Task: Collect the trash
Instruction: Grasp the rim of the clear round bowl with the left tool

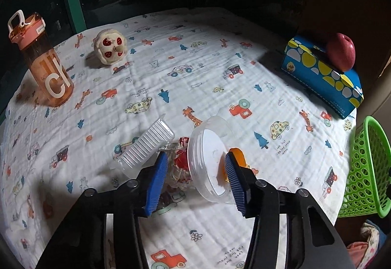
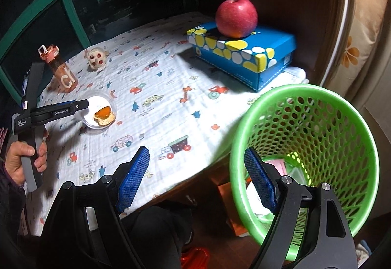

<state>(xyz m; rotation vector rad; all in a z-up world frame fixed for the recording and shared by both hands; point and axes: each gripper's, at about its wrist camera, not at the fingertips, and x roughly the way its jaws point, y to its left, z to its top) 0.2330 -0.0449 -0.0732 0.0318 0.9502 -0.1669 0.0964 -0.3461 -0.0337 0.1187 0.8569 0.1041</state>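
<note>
Start nearest, at the left gripper: half spread, blue pads flanking a crumpled clear wrapper with red print and the near side of a clear round dish. Cannot tell whether the pads press on either. Note the orange food scrap in that dish, right at the outer pad. Just beyond the inner pad, on the printed cloth, find a ridged clear tray touching the wrapper pile.

Over at the right gripper: spread wide, nothing between the pads, hanging off the table edge beside the green mesh basket, with some pale trash already in its bottom. Holding the left tool, at the far left of that view: a person's hand.

Farther back, not trash by the look of them: an orange water bottle, a plush toy, and a red apple resting on a blue tissue box.

Likely trouble from here:
- Closing on wrapper and dish together probably gives a lopsided grip, enough to tip the dish and spill the scrap onto the cloth.
- Pinching thin plastic could let the wrapper slip out on the way to the basket.
- Dragging could bunch the loose cloth and nudge the tray.
- Carrying across might mean missing the basket rim, set below table level.
</note>
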